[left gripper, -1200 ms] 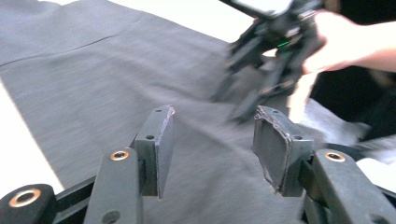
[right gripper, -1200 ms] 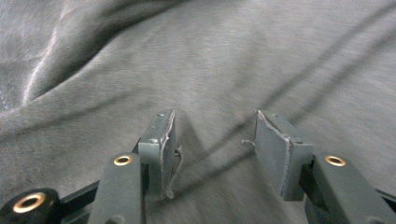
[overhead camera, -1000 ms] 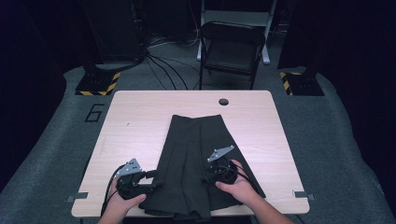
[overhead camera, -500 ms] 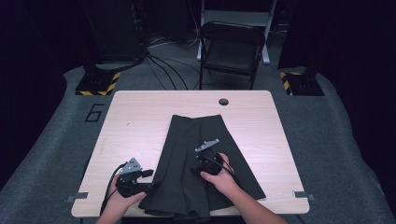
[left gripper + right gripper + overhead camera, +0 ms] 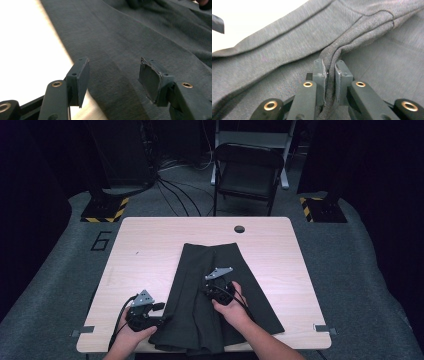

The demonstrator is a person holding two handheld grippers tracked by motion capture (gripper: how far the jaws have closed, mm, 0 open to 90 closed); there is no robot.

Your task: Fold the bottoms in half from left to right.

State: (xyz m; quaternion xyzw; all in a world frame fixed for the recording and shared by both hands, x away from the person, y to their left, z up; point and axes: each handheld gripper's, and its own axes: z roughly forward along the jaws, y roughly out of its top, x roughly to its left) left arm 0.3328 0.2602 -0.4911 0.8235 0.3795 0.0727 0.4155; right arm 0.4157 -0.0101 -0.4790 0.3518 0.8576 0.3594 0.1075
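The dark grey knit skirt [image 5: 215, 295] looks soft and limp, best pinched at folds or hems. The right claw [image 5: 329, 72] has just closed, clamped on a raised fold mid-cloth. The left claw [image 5: 113, 76] stands apart over the near left edge, probably not touching.

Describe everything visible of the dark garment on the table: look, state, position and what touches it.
The dark garment is a charcoal, soft knit-looking skirt-like piece, narrow at its far end and flaring toward the person. It lies mostly flat on the wooden table, with long creases. The right gripper is shut on a raised fold near its middle. The left gripper stands open at its left edge, pads not pressing.
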